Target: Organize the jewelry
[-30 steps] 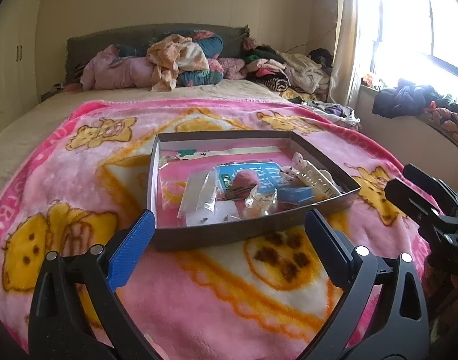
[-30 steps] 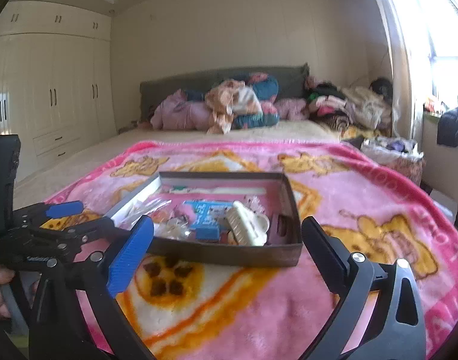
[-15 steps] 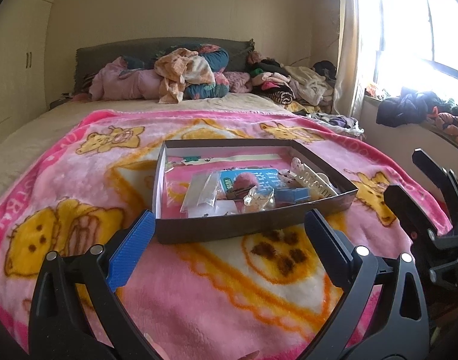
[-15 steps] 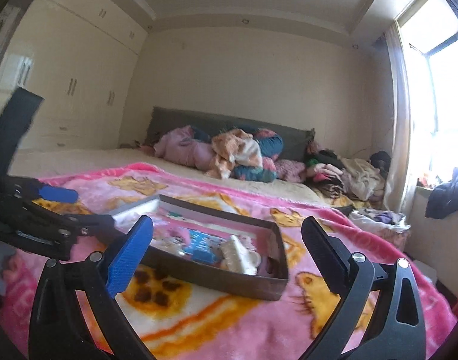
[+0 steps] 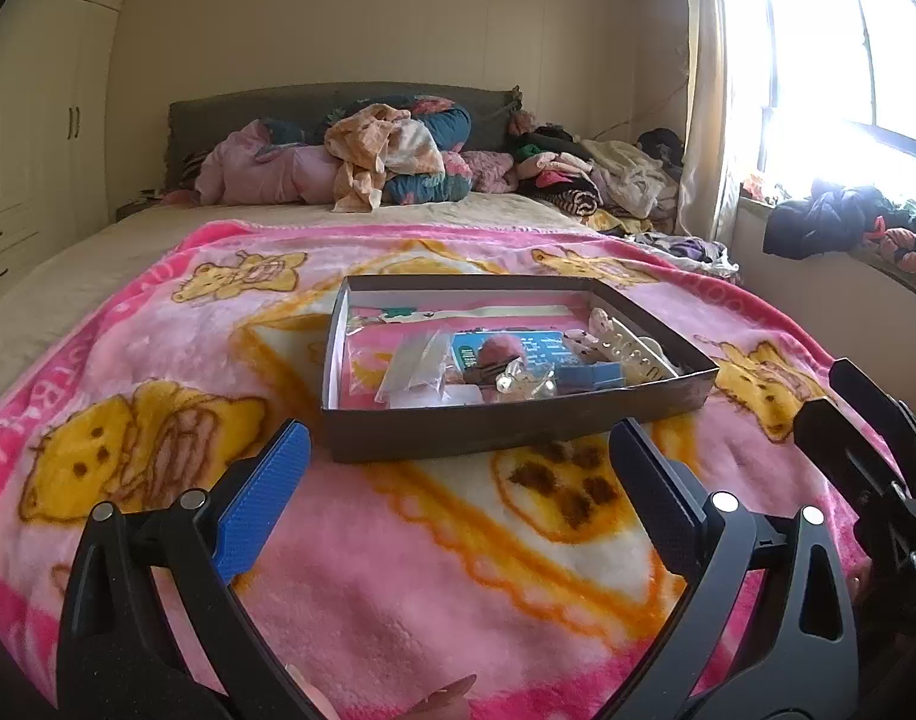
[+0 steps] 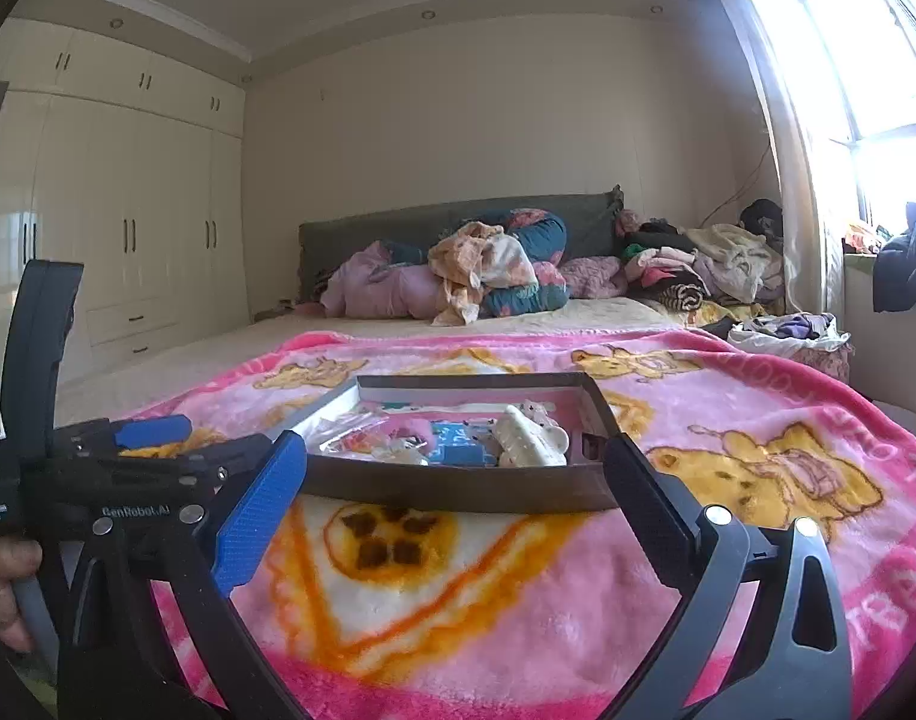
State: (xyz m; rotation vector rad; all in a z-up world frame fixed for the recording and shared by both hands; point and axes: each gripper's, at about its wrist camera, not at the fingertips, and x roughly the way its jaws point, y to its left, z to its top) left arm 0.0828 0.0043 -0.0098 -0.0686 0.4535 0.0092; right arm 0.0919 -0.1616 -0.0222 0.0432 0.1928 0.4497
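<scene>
Two hand-held grippers sit low over a pink bear-print blanket (image 5: 398, 588). The left gripper (image 5: 458, 462) is spread wide and holds nothing; the right gripper (image 6: 455, 468) is equally wide and empty. Just beyond both sets of fingertips lies one shallow dark cardboard tray (image 5: 505, 429), centred ahead of the left gripper. Inside it are one blue card (image 5: 517, 351), one pink pom-pom (image 5: 499, 353), one cream hair claw (image 6: 526, 441) and several clear plastic packets (image 5: 416, 360). Farther back, one heap of clothes (image 5: 392, 156) rests against the headboard.
</scene>
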